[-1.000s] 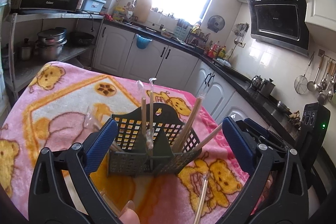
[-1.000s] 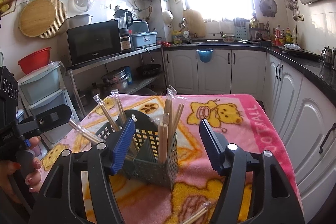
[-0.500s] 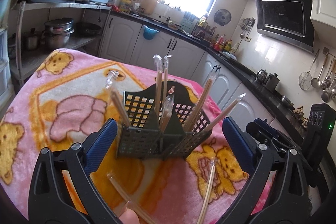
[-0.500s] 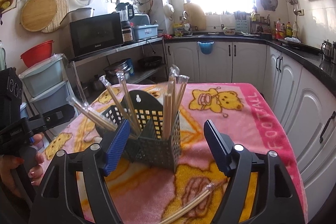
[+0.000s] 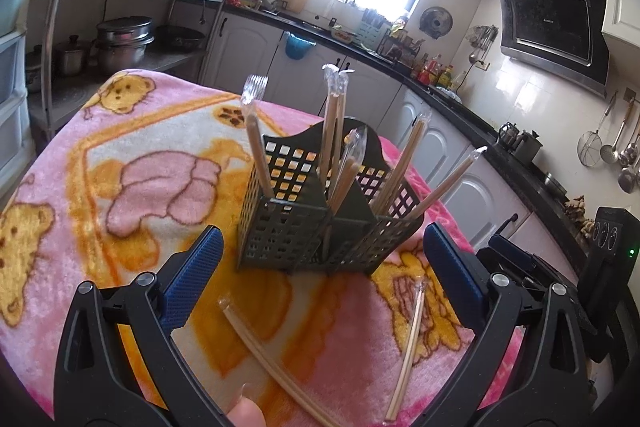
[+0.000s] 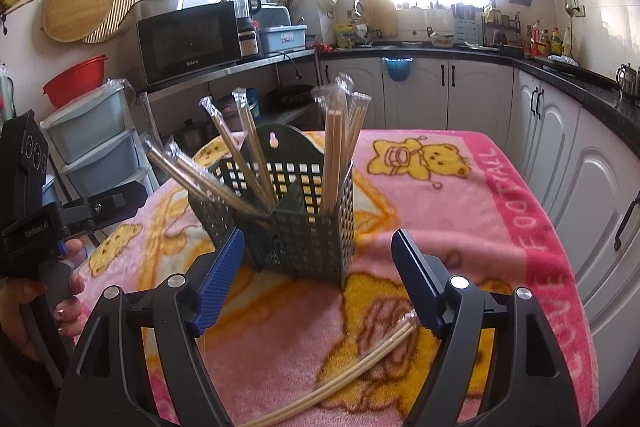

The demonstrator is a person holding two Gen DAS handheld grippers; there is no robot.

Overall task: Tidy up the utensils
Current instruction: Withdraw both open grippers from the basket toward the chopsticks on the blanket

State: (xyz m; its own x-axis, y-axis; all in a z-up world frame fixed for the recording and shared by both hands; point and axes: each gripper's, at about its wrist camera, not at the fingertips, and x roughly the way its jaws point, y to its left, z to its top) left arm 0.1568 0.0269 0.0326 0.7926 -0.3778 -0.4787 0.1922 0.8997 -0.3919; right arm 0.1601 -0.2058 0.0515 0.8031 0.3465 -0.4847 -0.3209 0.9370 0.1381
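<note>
Dark green lattice caddy [image 5: 320, 223]: upright near the middle of the pink bear-print blanket [image 5: 120, 155], divided into compartments. Wrapped chopstick pairs [image 6: 334, 147] stand and lean out of its compartments; some tips splay over the caddy's left and right walls.

Loose items: one wrapped chopstick pair [image 5: 272, 355] lies flat on the blanket ahead of the caddy, another wrapped pair [image 5: 406, 351] lies just to its right, well apart from the caddy base.

Left gripper [image 5: 320, 275]: blue pads spread wide, nothing between them; caddy sits beyond the fingertips, untouched. A fingertip [image 5: 246, 413] shows at the lower frame edge.

Right gripper [image 6: 320, 279]: pads spread, jaws at this moment not pressing on anything; caddy corner lies ahead between the fingers, one loose pair just under the right finger.

Open room: bare blanket left of the caddy and toward the far edge with the lettering; white cabinets [image 6: 460, 95] beyond the table edge.

Change: against a second ago, both views sit lower and the caddy appears higher in frame; the right jaws stand wider; more of the loose pairs is visible.
</note>
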